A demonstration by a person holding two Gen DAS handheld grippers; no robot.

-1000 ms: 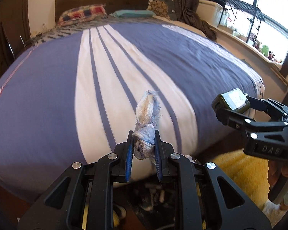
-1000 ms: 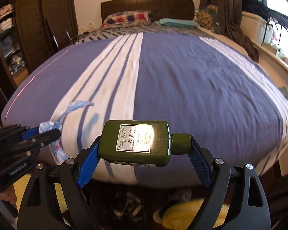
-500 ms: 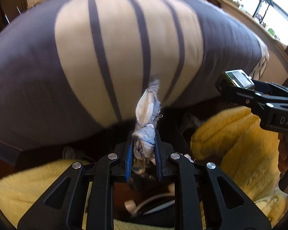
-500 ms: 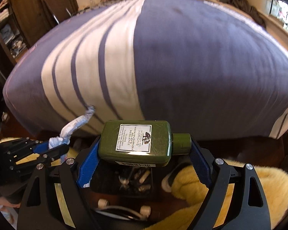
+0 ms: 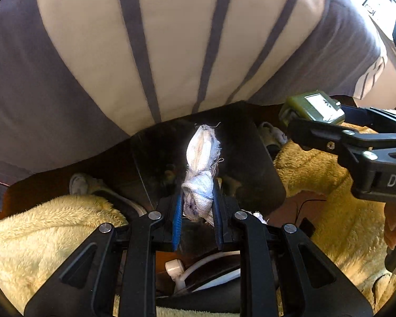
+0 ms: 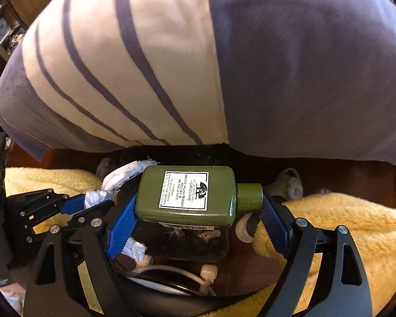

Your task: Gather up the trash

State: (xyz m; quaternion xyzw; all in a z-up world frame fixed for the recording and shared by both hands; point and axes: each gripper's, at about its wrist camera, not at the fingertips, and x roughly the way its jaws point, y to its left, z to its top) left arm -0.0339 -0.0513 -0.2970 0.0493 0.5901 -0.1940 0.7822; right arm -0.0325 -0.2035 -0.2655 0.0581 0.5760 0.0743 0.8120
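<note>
My left gripper (image 5: 196,206) has its fingers clenched on the frayed cloth scrap (image 5: 202,174); right gripper (image 6: 198,211) fingers grasp the green bottle (image 6: 187,195) end to end. Both hang just past the bed (image 5: 92,79) edge, over the black bin (image 5: 248,158).

Right gripper (image 6: 198,208) jaws clamp green bottle (image 6: 187,195) lengthwise above yellow blanket (image 6: 343,227).
</note>
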